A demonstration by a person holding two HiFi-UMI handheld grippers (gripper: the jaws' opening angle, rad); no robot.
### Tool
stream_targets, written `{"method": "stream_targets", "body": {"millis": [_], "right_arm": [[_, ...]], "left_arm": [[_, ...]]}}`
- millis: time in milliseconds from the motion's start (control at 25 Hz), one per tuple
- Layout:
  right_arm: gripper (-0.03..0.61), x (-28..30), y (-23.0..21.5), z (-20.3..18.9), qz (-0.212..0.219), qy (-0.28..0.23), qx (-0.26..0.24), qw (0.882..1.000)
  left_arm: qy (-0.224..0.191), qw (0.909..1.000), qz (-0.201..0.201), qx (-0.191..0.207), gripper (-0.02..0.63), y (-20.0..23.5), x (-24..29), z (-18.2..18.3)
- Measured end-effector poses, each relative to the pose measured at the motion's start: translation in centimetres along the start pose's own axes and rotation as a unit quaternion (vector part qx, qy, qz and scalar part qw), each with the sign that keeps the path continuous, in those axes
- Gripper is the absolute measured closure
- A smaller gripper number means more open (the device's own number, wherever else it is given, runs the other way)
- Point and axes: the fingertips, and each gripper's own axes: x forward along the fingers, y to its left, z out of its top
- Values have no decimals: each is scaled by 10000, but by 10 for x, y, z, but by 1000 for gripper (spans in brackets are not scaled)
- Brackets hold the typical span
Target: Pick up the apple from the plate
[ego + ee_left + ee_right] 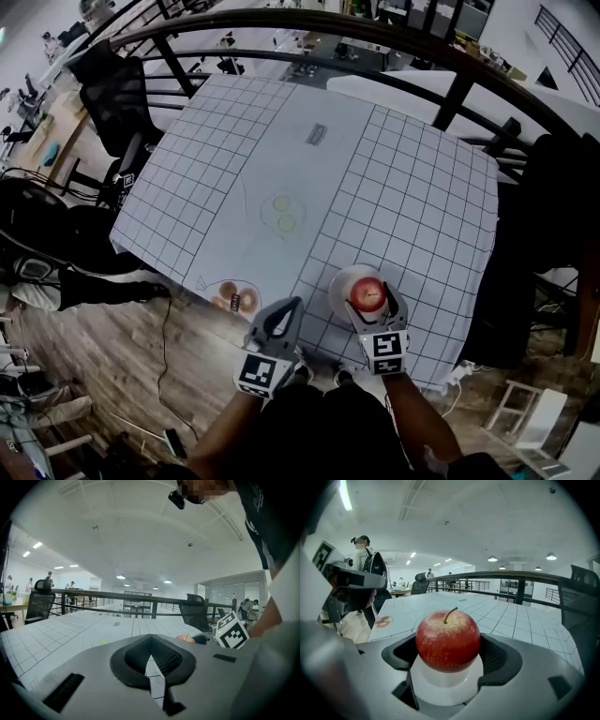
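Observation:
A red apple (368, 295) (447, 641) with a short stem sits on a small white plate (339, 286) (450, 688) near the front right edge of the gridded table (403, 187). My right gripper (372, 292) (449, 645) has one jaw on each side of the apple, and the dark pads press its flanks while it rests on the plate. My left gripper (292, 304) (151, 638) hovers at the table's front edge, left of the plate, shut on nothing. In the left gripper view the apple (186, 638) peeks out beside the right gripper's marker cube (232, 630).
Printed on the cloth are a doughnut picture (234, 297) by the left gripper and green circles (284, 214) at the middle. Black chairs (117, 94) stand at the left, a dark railing (375, 28) runs behind the table, and wood floor lies below the front edge.

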Motion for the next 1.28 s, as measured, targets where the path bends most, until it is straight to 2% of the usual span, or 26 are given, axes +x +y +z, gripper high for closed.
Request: {"method": "stream_targets", "body": {"millis": [480, 840, 1280], "right_arm": [[162, -37, 2, 89, -3, -836, -96, 9965], [163, -78, 5, 164, -18, -1684, -65, 9857], [161, -106, 15, 194, 7, -2219, -84, 9750]], "left_arm": [[-213, 9998, -29, 37, 595, -8, -4, 25], [-485, 9988, 0, 102, 595, -6, -11, 53], [-928, 9954, -106, 194, 595, -12, -13, 93]]}}
